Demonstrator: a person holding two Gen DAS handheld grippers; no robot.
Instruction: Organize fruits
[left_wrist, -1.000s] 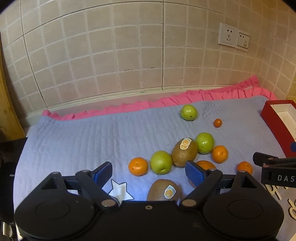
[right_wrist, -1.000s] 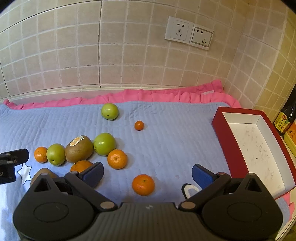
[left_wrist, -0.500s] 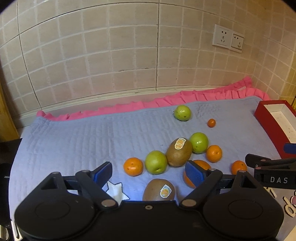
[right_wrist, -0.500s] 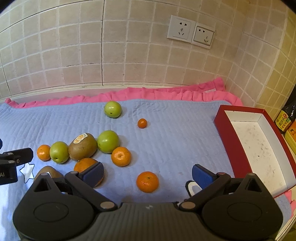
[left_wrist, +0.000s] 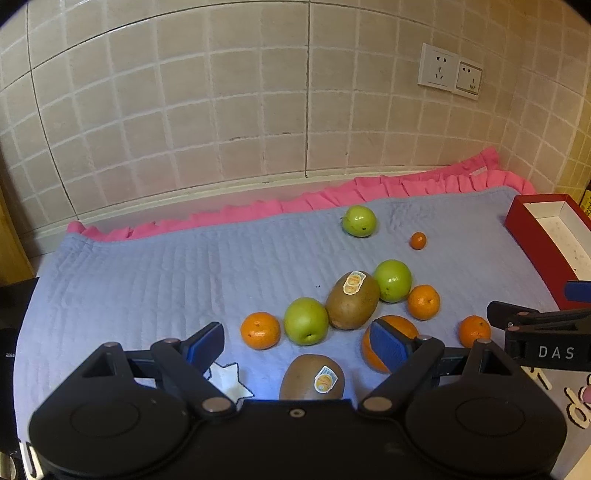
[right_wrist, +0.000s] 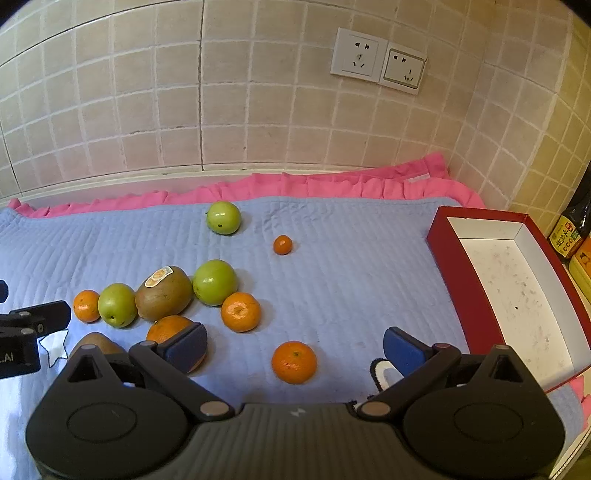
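Fruit lies on a blue quilted mat: two kiwis, three green apples, and several oranges. My left gripper is open and empty, just above the near kiwi. My right gripper is open and empty, with an orange between its fingers' line on the mat. The right gripper also shows at the right edge of the left wrist view. A red box with a white inside stands at the right.
A tiled wall with two sockets stands behind. The mat's pink frill runs along the back. Sauce bottles stand beyond the box. A small mandarin lies apart. A white star patch marks the mat.
Both grippers have drawn back and lifted slightly, so the fruit sits a little farther off in both views. Both stay open and empty. No fruit has moved.
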